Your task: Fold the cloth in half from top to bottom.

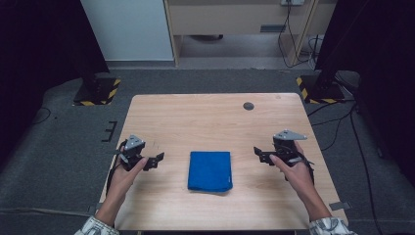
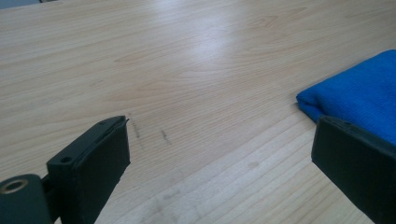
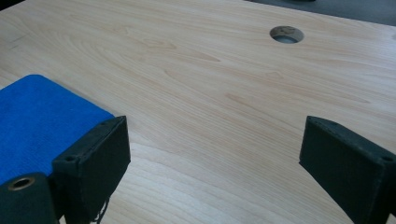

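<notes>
**With the cloth folded and both tools wide, the approach was what mattered**

While the blue cloth (image 1: 210, 171) lay folded flat near the front middle of the tabletop (image 1: 195, 117), neither tool touched it. It sat between them, edges fairly square, with its thicker folded edge toward the left tool (image 1: 152, 161), as the left gripper view showed. That tool stood just beside the cloth with its jaws wide and nothing between them; the right tool (image 1: 261, 154) stood a little farther off on the other side, jaws equally wide and empty. To take the cloth well, each tool probably needed to come in low at a near corner, slide one jaw under the top layer and pinch only that layer. Closing too high risked bunching the whole stack. A cable hole (image 1: 248, 105) lay well apart, toward the far edge.
</notes>
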